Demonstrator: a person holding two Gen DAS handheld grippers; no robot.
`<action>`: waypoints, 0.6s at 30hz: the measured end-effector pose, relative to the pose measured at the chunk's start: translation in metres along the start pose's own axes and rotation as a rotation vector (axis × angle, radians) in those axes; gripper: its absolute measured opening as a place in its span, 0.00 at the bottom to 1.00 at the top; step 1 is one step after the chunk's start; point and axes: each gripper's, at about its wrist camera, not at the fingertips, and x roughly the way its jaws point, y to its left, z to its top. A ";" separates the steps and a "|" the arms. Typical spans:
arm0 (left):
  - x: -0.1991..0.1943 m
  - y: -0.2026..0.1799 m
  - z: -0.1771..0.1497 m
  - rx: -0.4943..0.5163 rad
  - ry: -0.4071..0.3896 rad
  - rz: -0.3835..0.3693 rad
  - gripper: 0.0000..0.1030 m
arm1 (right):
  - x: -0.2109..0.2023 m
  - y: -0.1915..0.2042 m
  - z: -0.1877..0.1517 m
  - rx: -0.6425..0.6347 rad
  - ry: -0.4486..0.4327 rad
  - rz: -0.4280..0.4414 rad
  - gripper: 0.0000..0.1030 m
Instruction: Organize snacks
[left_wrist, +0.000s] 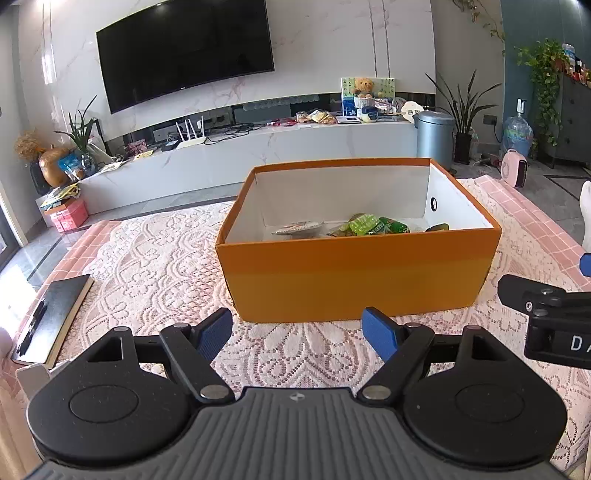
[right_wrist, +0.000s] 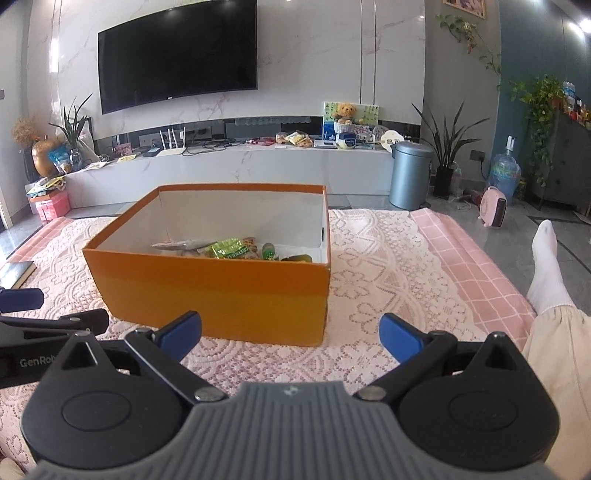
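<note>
**Snacks Sit in Orange Box as Both Grippers Wait Wide Apart**

An open orange box (left_wrist: 354, 277) stands on a lace-covered table (left_wrist: 155, 266), its white interior holding a small heap of snack packets (left_wrist: 364, 225) on the floor of the box toward the near wall. A silvery wrapper (right_wrist: 181, 244) lies at the 9 o'clock side of the heap, and green packs (right_wrist: 229, 249) crowd the middle; the printing on them is too small to read.

The left gripper (left_wrist: 297, 334) hangs at 6 o'clock of the box, just short of its near wall, blue-padded fingers (left_wrist: 214, 332) spread wide with nothing between them. The right gripper (right_wrist: 291, 336) is beside it at the box's 5 o'clock corner, jaws likewise spread and holding nothing.

A black notebook (left_wrist: 55, 317) with a pen (left_wrist: 31, 326) on its cover lies at the table's 9 o'clock edge. Past the table, at 12 o'clock, a wall-mounted television (left_wrist: 184, 48) hangs above a long white console (left_wrist: 258, 147), where a teddy bear (left_wrist: 364, 86) sits. A grey bin (right_wrist: 410, 175) stands at the console's 3 o'clock end, with a pink heater (right_wrist: 493, 211) on the floor beyond it. A white-socked foot (right_wrist: 546, 266) rests at the table's 3 o'clock edge.
</note>
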 end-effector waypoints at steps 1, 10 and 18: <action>0.000 0.001 0.001 0.000 -0.002 0.002 0.91 | -0.002 0.000 0.000 -0.002 -0.006 0.001 0.96; -0.007 0.002 0.003 -0.002 -0.018 0.003 0.91 | -0.015 0.005 0.003 -0.029 -0.050 0.001 0.96; -0.009 0.002 0.003 -0.005 -0.017 0.003 0.91 | -0.020 0.008 0.002 -0.040 -0.061 -0.001 0.96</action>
